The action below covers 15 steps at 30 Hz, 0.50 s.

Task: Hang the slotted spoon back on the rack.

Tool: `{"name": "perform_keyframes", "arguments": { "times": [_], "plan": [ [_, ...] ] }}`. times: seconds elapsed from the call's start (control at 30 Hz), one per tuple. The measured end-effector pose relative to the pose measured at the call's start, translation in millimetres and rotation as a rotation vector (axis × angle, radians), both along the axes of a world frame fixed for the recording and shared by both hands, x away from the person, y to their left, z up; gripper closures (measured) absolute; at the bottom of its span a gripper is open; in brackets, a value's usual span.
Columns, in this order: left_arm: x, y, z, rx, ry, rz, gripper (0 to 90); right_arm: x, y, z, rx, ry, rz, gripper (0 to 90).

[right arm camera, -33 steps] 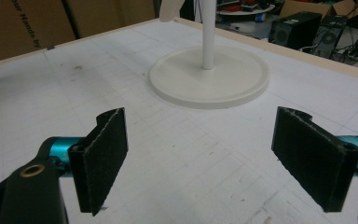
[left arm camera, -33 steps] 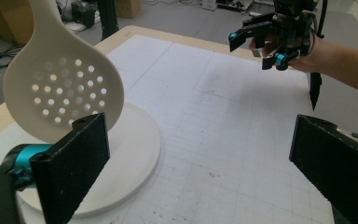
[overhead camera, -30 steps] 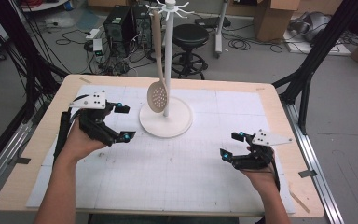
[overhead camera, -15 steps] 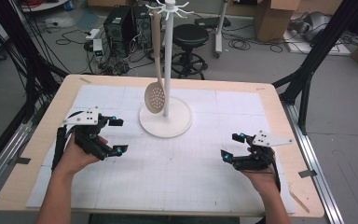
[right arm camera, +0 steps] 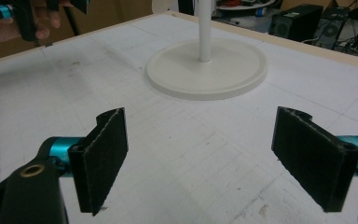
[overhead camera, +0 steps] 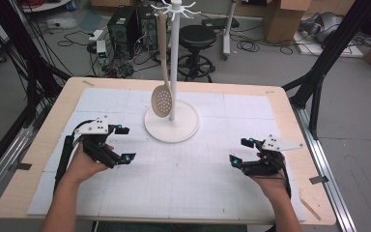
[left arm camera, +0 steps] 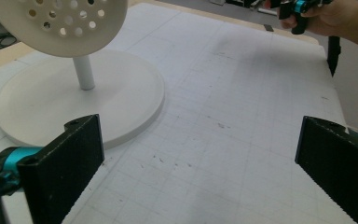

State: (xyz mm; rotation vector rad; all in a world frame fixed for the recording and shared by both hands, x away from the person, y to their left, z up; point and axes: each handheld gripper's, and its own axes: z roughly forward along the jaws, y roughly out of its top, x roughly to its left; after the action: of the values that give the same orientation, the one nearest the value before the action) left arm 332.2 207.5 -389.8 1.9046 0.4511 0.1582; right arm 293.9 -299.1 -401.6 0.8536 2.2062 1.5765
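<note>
While both claws gape wide and empty, the left gripper [overhead camera: 121,143] and right gripper [overhead camera: 239,151] flank the stand [overhead camera: 172,124]; the slotted spoon [overhead camera: 162,99] hangs at upper centre. It looks light, stiff and smooth; I'd pinch its slim handle.

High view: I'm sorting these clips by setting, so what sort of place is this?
Most likely a lab or workshop set up for recording, not a kitchen. The table carries a gridded mat, black frame struts flank it, and computer towers with loose cables sit on the floor behind.
</note>
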Motion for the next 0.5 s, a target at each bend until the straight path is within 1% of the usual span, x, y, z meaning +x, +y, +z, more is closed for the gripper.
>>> {"name": "perform_keyframes", "arguments": {
  "times": [0.03,0.1,0.27,0.33,0.5],
  "plan": [
    [0.7,1.2,-2.1,0.002,0.007,0.006,1.6,-0.1,0.0,0.0,-0.003,-0.004,-0.001,17.5],
    [0.7,3.4,-2.9,-0.003,0.007,0.018,1.6,-1.5,0.5,0.6,-0.003,-0.004,0.000,17.5],
    [0.3,10.2,0.2,-0.043,0.001,0.025,1.6,-0.9,1.2,1.0,-0.003,-0.006,-0.001,17.5],
    [0.5,11.0,0.4,-0.053,0.007,0.029,1.6,-0.3,1.7,0.2,-0.007,0.000,0.000,17.5],
    [1.4,8.2,-1.9,-0.035,0.016,0.023,1.6,0.5,1.4,-0.7,-0.007,0.001,0.001,17.5]
  ]
}}
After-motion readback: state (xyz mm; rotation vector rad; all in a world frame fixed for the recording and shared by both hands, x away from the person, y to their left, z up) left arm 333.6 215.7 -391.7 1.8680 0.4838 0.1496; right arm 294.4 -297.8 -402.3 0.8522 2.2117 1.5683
